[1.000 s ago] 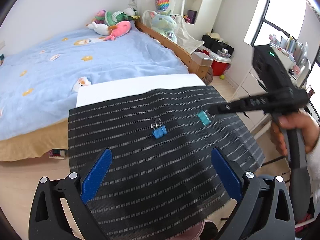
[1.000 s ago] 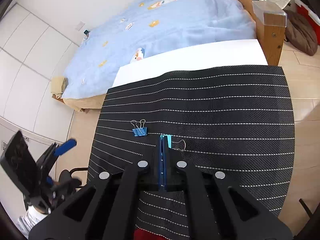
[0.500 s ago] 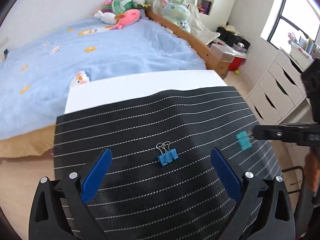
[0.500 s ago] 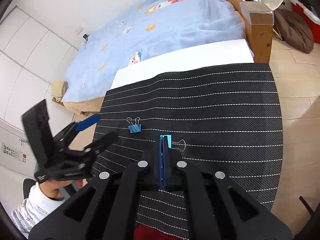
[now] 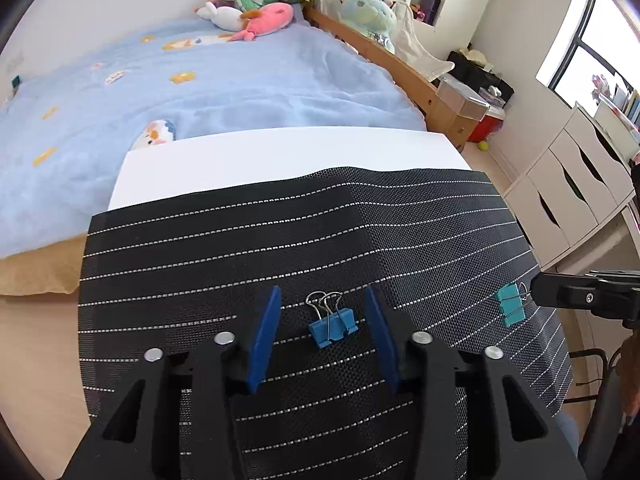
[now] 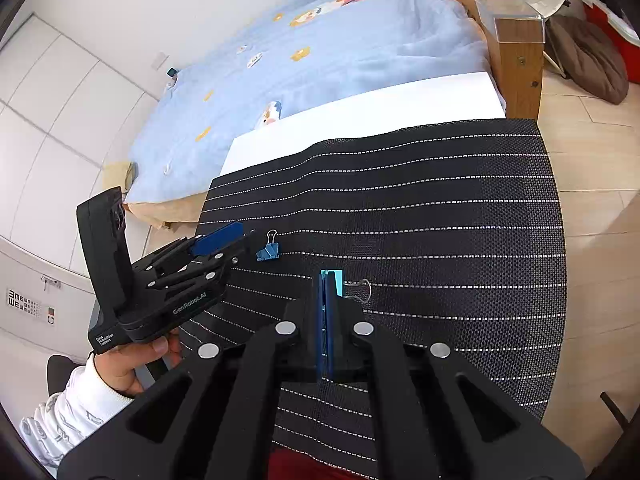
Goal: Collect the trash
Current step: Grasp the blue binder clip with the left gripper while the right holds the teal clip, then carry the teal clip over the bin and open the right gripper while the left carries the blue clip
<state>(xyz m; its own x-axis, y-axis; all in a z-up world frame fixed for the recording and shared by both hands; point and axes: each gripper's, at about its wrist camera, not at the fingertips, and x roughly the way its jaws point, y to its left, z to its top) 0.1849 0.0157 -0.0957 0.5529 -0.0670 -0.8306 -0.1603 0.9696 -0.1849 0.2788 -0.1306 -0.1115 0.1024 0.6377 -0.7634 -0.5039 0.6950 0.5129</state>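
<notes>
A blue binder clip (image 5: 332, 326) lies on the black striped mesh mat (image 5: 320, 220), wire handles pointing away. My left gripper (image 5: 323, 300) is low over it and its jaws are closing. The clip sits between the blue pads (image 5: 264, 336) with a gap on each side. In the right wrist view the same clip (image 6: 268, 252) lies just ahead of the left gripper (image 6: 244, 246). My right gripper (image 6: 325, 276) is shut with a teal binder clip (image 6: 339, 282) at its tips, apparently held by a wire handle. In the left wrist view the teal clip (image 5: 510, 306) is at the right gripper's tip (image 5: 538, 290).
The mat lies on a white board (image 5: 280, 156) in front of a bed with a blue blanket (image 5: 200, 92) and plush toys (image 5: 260, 16). White drawers (image 5: 568, 188) stand to the right, a wooden bedpost (image 6: 520, 64) behind. A hand in a white sleeve (image 6: 120, 364) holds the left gripper.
My left gripper came down and forward over the blue clip, and its jaws narrowed from wide apart to close around it. The right gripper and teal clip stayed put.
</notes>
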